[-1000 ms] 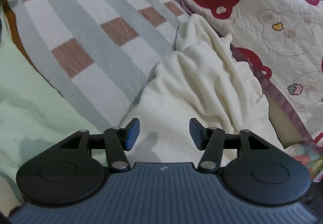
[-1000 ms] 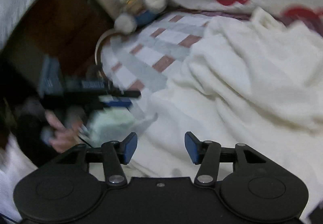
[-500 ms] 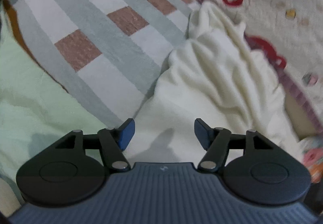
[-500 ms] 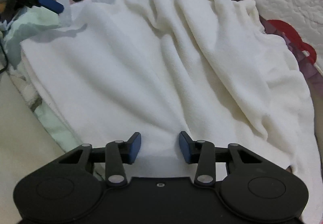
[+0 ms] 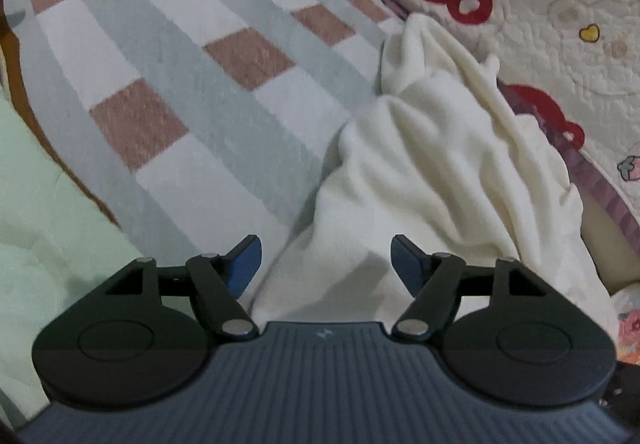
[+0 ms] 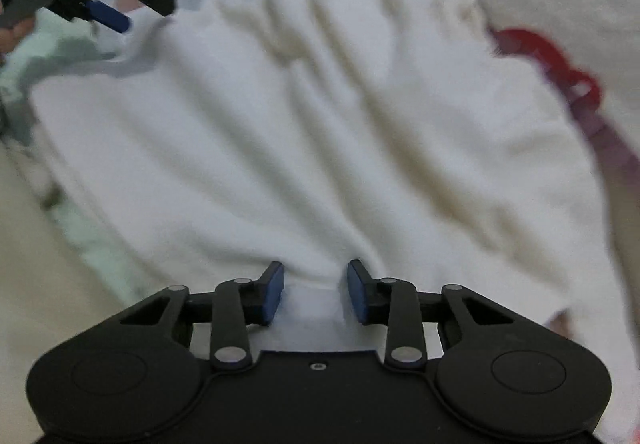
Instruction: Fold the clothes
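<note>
A cream fleece garment (image 5: 432,172) lies rumpled on the bed; it fills the right wrist view (image 6: 320,124). My left gripper (image 5: 326,264) is open, its blue fingertips (image 5: 244,264) straddling the garment's near left edge just above the cloth. It also shows in the right wrist view (image 6: 120,10) at the garment's far left corner. My right gripper (image 6: 315,292) is open with the jaws fairly close, a fold of the garment's near hem between them, not clamped.
A striped grey, white and brown blanket (image 5: 180,64) lies under the garment. A white quilt with red bears (image 5: 540,4) runs along the right. A pale green cloth (image 5: 40,224) lies at the left. The bed edge (image 6: 32,264) is at lower left.
The right gripper swung from the bed's left side onto the garment and came down at its near hem, its jaws narrowing then widening slightly. The left gripper's jaws opened wider and edged forward.
</note>
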Demonstrator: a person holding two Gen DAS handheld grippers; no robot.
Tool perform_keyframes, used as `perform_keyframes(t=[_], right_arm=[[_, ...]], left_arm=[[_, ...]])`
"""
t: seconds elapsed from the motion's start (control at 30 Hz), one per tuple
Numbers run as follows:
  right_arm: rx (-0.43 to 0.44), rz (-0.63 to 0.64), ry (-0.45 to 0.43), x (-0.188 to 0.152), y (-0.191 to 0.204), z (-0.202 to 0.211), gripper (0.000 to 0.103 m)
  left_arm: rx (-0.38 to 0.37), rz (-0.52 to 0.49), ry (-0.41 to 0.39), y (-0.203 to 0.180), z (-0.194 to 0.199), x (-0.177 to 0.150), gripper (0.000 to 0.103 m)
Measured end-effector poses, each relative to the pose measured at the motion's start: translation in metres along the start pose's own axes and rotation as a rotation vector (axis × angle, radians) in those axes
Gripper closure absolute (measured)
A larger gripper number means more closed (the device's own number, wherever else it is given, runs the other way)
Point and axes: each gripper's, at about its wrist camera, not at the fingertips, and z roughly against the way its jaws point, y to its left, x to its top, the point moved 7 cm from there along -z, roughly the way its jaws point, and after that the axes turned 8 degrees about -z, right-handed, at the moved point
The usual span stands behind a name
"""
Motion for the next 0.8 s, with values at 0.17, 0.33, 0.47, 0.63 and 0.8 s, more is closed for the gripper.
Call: perform_keyframes(t=[0.17, 0.33, 0.47, 0.63, 0.8], right_arm=[[0.042, -0.115, -0.135, 0.016, -0.022, 0.028, 0.063], [0.095, -0.15, -0.286, 0.023, -0.032, 0.041, 0.06], [0.095, -0.055, -0.293, 0.016, -0.019, 0.038, 0.061], [0.122, -0.055, -0.323, 0.018, -0.022, 0.044, 0.061], [0.072, -0.093, -0.351, 0.023, -0.059, 0.061, 0.059]], left_arm=[[-0.008, 0.029, 0.034, 0.002, -0.014, -0.006, 0.03], [-0.064, -0.005, 0.052, -0.008, -0.023, -0.012, 0.056], [-0.128, -0.04, 0.068, -0.02, -0.024, -0.017, 0.096], [-0.319, -0.116, -0.018, -0.06, 0.011, 0.002, 0.097], [-0.516, -0.255, -0.053, -0.148, 0.039, 0.013, 0.097]])
